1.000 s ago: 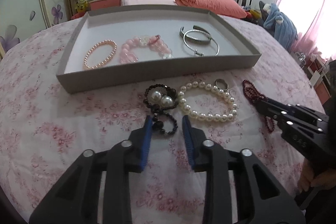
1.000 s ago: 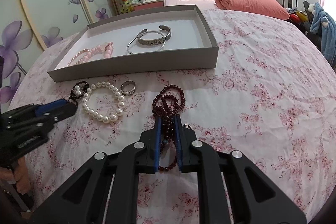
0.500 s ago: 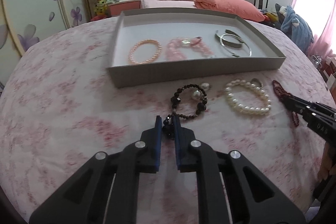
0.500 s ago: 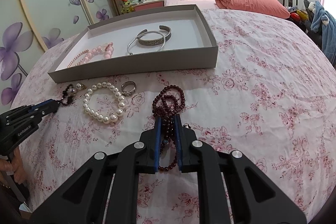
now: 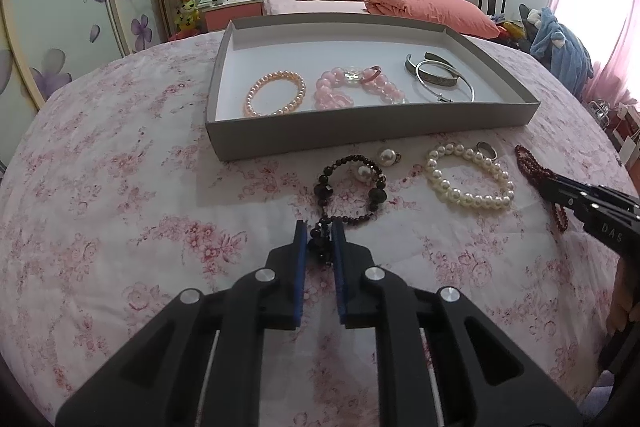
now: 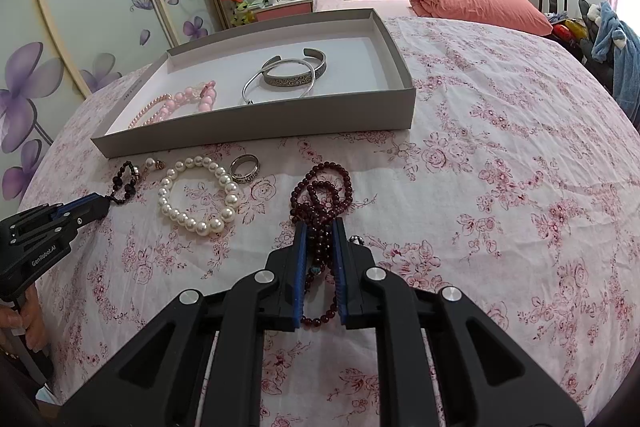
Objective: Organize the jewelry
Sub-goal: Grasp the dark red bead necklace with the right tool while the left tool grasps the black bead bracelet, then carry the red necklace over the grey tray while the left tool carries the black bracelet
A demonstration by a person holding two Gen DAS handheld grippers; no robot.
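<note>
A: How is the left tool (image 5: 320, 239) shown?
B: Its blue pads are clamped on the near end of the black bead bracelet (image 5: 352, 187), which is laid on the floral cloth (image 5: 120, 187) of the bench, near the grey tray (image 5: 360, 131).

A: And the right tool (image 6: 320, 239)?
B: It is closed on the dark red bead strand (image 6: 322, 195), whose coil is spread on the cloth to the right of the silver ring (image 6: 245, 167).

A: What is placed between them?
B: The white pearl bracelet (image 5: 468, 175) is seen, with the ring touching its far edge.

A: What is held in the tray?
B: From left to right, a peach pearl bracelet (image 5: 275, 94), a pink bead bracelet (image 5: 356, 87) and silver bangles (image 5: 440, 77) are contained.
</note>
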